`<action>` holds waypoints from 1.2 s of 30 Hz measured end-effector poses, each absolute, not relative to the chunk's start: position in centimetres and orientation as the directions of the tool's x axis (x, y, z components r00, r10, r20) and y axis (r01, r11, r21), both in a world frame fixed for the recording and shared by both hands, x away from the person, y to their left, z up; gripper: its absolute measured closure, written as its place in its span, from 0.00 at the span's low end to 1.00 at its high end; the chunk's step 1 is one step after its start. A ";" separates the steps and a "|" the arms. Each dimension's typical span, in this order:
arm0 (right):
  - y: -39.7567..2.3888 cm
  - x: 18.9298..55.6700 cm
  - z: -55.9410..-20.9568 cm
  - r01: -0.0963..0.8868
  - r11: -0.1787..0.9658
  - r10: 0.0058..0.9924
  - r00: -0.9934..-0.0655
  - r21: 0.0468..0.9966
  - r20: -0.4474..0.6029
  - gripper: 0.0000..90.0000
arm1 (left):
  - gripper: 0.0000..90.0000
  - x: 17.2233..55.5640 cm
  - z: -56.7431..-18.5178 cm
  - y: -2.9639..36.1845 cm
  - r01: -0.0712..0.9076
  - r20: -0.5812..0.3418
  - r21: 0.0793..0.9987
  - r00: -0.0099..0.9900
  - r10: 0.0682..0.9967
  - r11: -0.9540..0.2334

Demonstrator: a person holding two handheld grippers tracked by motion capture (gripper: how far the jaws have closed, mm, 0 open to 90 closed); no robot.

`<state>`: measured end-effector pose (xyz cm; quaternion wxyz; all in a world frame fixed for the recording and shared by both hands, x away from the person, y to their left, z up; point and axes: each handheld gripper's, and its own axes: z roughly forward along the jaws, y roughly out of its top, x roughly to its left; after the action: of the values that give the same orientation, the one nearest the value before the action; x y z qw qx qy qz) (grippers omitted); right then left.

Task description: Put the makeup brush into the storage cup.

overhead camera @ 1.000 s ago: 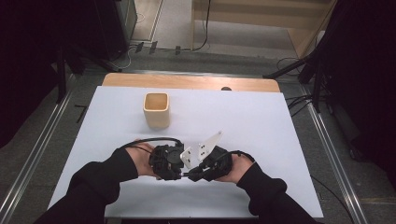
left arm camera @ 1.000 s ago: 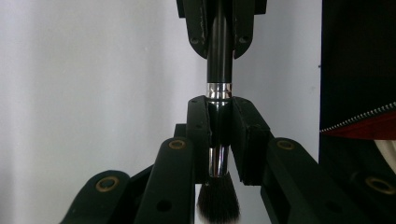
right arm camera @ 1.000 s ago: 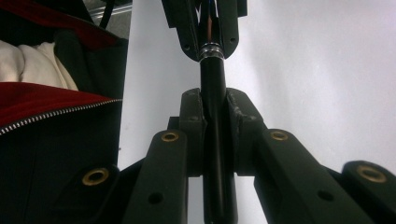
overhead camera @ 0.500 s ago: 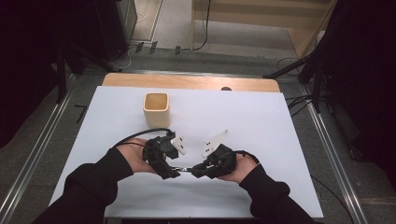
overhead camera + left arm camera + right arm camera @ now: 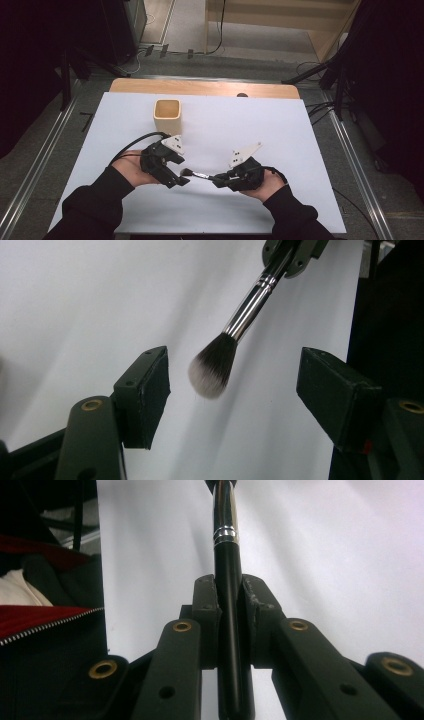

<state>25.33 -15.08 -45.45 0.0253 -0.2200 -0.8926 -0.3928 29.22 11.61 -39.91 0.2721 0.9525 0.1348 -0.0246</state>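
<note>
Brush [image 5: 235, 335]: one makeup brush, with a black handle, a silver ferrule and a soft dark head paling to white at the tip. Your right gripper [image 5: 220, 178] holds it, jaws clamped tight on the black handle (the right gripper view shows the pads pressing it from both sides), and it hangs level just above the sheet, head pointing towards your left hand. Your left gripper [image 5: 181, 176] has just been opening: its two jaws stand wide apart, and in the left gripper view the bristle head sits between them, touching neither pad [image 5: 150, 385].

Count two grippers, each with a grey three-cornered plate on top; a black cable [image 5: 137, 141] loops back from the left one. Two dark sleeves come in from the near edge.

Farther out stands one square, cream-coloured cup [image 5: 166, 115], upright, open at the top, well apart from both grippers on the far left part of the sheet.

You are working on a white sheet [image 5: 280, 125] that covers a wooden table [image 5: 200, 87], whose bare far strip shows beyond it. Metal rails run along both sides on a grey floor, with cables lying across it and dark furniture behind. No writing or label can be read anywhere.
</note>
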 end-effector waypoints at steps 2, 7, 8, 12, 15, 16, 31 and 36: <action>-15.2 25.2 -45.5 0.421 0.585 0.382 -0.897 0.693 0.223 0.88 | 0.33 29.2 -40.0 11.8 0.283 -0.129 0.522 0.959 0.253 -0.805; -15.7 25.0 -45.7 0.442 0.548 0.402 -0.884 0.711 0.239 0.88 | 0.33 29.3 -40.3 12.7 0.317 -0.141 0.555 0.947 0.288 -0.769; -15.7 25.0 -45.7 0.451 0.540 0.411 -0.878 0.710 0.245 0.88 | 0.33 29.2 -40.4 13.1 0.326 -0.144 0.568 0.944 0.298 -0.756; -16.0 24.8 -45.6 0.459 0.512 0.438 -0.867 0.726 0.239 0.88 | 0.33 29.1 -40.7 13.7 0.365 -0.160 0.588 0.927 0.339 -0.722; -16.1 24.7 -45.4 0.464 0.491 0.455 -0.858 0.737 0.238 0.88 | 0.32 29.1 -40.9 13.9 0.380 -0.163 0.595 0.920 0.357 -0.708; -16.3 24.6 -45.3 0.466 0.465 0.473 -0.850 0.752 0.234 0.88 | 0.32 29.1 -41.1 14.2 0.396 -0.174 0.605 0.912 0.371 -0.691; -16.4 23.3 -44.8 0.450 0.308 0.591 -0.781 0.838 0.202 0.88 | 0.32 28.6 -41.5 14.4 0.468 -0.224 0.655 0.870 0.439 -0.593; -16.3 22.8 -45.0 0.450 0.269 0.612 -0.762 0.852 0.209 0.88 | 0.32 28.4 -41.7 14.3 0.485 -0.247 0.670 0.859 0.448 -0.562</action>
<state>22.79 -16.26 -45.01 -0.0807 -0.3352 -0.7924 -0.5032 28.43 14.31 -41.71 0.3867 0.8833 0.2641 -0.0245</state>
